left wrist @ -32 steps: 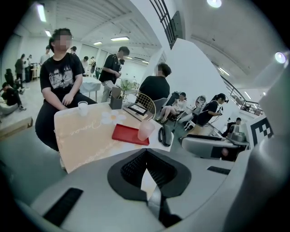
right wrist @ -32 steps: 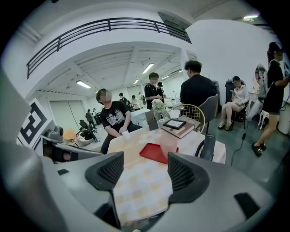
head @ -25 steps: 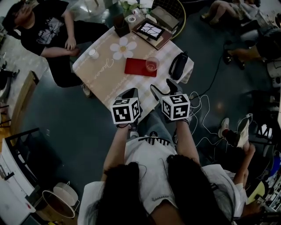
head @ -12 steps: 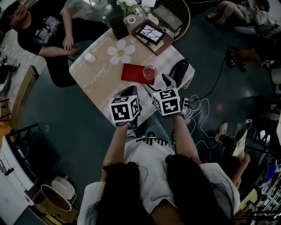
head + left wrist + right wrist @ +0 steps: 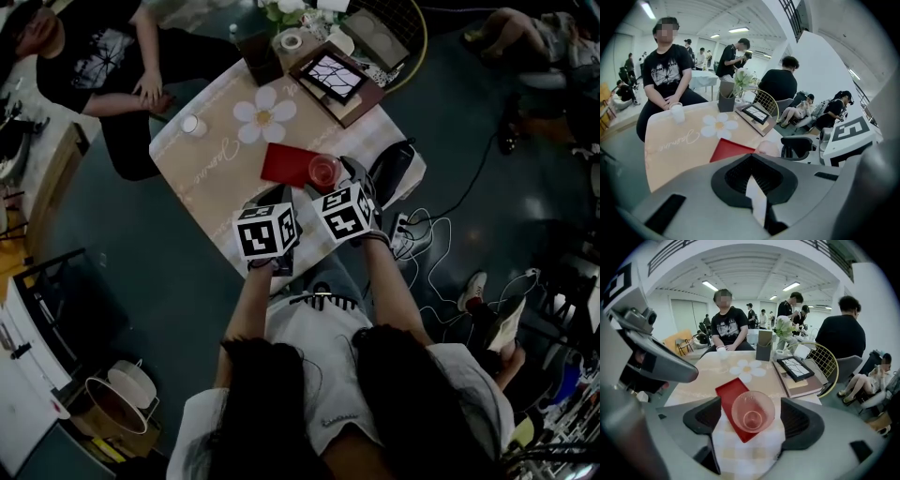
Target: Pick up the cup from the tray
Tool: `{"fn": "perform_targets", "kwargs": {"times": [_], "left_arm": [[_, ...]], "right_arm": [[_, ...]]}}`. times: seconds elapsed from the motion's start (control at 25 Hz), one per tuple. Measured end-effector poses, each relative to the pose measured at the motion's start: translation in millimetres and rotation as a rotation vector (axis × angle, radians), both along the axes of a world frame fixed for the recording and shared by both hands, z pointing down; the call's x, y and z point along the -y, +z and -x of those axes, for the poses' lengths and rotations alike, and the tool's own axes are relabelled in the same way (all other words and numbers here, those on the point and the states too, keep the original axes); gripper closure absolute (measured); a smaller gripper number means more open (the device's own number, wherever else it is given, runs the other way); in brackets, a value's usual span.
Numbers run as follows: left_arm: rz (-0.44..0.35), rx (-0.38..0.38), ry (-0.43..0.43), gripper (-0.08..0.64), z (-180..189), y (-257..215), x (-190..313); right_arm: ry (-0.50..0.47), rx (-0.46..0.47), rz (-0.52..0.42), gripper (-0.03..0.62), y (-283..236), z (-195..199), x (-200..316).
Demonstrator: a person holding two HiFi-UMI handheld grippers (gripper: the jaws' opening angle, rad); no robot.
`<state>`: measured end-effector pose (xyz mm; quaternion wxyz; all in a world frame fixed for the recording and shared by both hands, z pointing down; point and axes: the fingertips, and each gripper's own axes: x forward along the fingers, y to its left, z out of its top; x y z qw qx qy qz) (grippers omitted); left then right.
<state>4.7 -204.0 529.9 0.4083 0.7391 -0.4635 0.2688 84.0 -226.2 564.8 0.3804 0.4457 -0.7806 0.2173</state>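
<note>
A clear pinkish cup (image 5: 753,411) stands upright on the near end of a red tray (image 5: 729,392) on the beige table. My right gripper (image 5: 753,420) has come up around it. Its jaws are opening, the cup stands between them, and a gap shows on each side, so neither of the pads (image 5: 708,415) touches the glass. From the head view the cup (image 5: 324,172) sits on the tray (image 5: 286,164) just ahead of the right gripper (image 5: 339,183). My left gripper (image 5: 272,202) hovers over the table's near edge, left of the tray. Its jaws (image 5: 754,197) are shut, with only a thin slit between them.
On the table (image 5: 216,159) are a white flower print (image 5: 262,114), a small white cup (image 5: 190,124), a dark plant pot (image 5: 261,58) and a framed picture on a book (image 5: 336,77). A person sits at the far left corner. A black seat (image 5: 394,169) and floor cables (image 5: 422,230) lie to the right.
My right gripper has moved forward and to the left, up to the tray, and now has the cup between its jaws. The left gripper has hardly shifted.
</note>
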Motion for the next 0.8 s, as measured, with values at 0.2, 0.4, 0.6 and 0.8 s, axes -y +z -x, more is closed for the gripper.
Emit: {"fn": "perform_targets", "kwargs": {"times": [0.2, 0.4, 0.6, 0.8], "left_arm": [[0.027, 0.002, -0.021, 0.556, -3, 10, 9], [0.059, 0.008, -0.041, 0.557, -4, 19, 11], [0.071, 0.009, -0.067, 0.556, -3, 25, 14], [0.073, 0.013, -0.087, 0.556, 0, 24, 16]], "right_arm": [[0.002, -0.003, 0.050, 0.213, 20, -4, 11], [0.014, 0.057, 0.097, 0.213, 28, 1, 16], [-0.033, 0.084, 0.145, 0.213, 33, 9, 18], [-0.001, 0.130, 0.170, 0.218, 34, 10, 20]]}}
